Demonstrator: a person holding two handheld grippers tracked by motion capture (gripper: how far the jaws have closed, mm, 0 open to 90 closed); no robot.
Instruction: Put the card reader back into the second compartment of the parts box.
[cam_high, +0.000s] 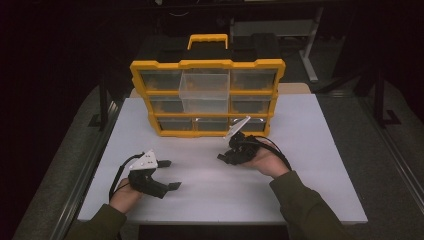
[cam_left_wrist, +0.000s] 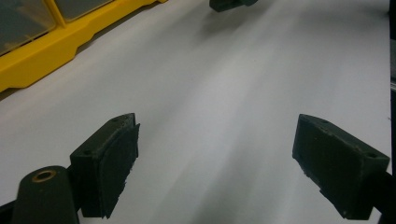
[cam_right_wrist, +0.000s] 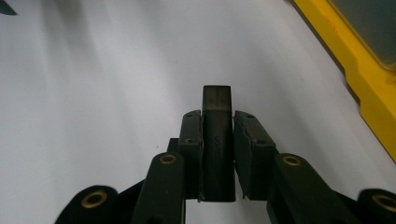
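Here the right gripper clamps a flat, dark rectangular block.

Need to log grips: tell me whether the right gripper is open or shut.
Shut. In the right gripper view, the right gripper has both pads pressed against a small black block held between them.

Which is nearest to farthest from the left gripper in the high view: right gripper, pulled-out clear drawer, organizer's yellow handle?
1. Right gripper, across to the right on the white table.
2. Pulled-out clear drawer, the organizer's top middle.
3. Yellow handle, farthest back.
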